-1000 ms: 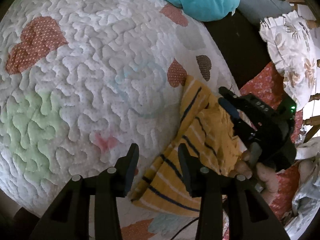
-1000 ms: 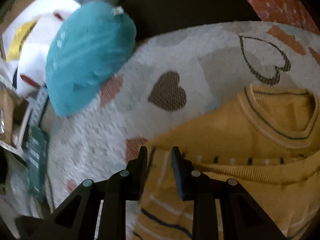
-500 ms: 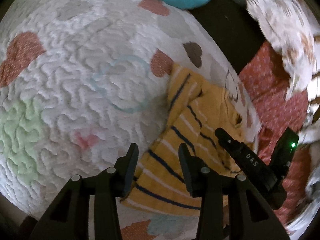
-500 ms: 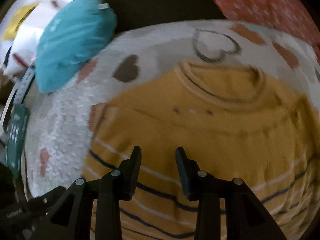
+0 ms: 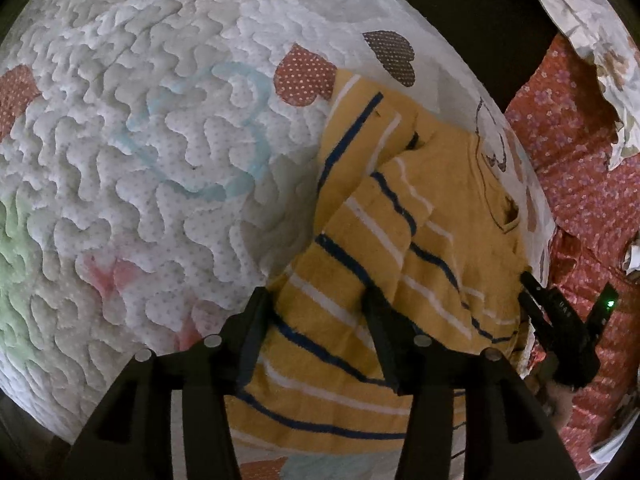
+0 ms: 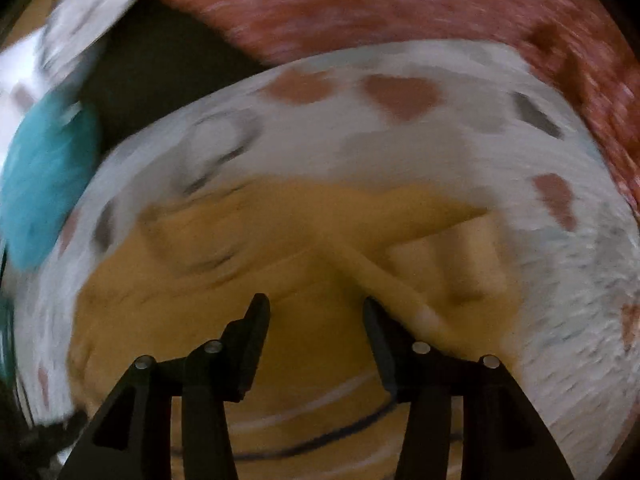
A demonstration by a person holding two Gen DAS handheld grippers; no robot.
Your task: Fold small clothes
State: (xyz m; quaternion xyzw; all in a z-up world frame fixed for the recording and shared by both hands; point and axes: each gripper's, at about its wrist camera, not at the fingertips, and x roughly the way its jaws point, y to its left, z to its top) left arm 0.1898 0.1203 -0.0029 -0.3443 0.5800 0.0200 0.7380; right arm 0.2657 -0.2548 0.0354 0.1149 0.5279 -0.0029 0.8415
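A small yellow sweater (image 5: 384, 248) with navy and white stripes lies on the white quilted mat (image 5: 160, 152), one sleeve folded over its body. My left gripper (image 5: 316, 312) is open and empty, hovering over the sweater's lower striped part. My right gripper (image 6: 316, 316) is open and empty above the sweater (image 6: 240, 280), which is blurred in the right wrist view. The right gripper also shows in the left wrist view (image 5: 560, 336) at the sweater's right edge, with the hand behind it.
The mat has heart prints and ends near the sweater's right side (image 5: 540, 200). A red floral cloth (image 5: 580, 160) lies beyond that edge. A teal cushion (image 6: 44, 188) sits at the mat's far left in the right wrist view. A white floral cloth (image 5: 592, 20) is top right.
My right gripper let go of the sweater sleeve, opened wider and swung back over the sweater, fast enough to blur its view. My left gripper moved right, over the sweater.
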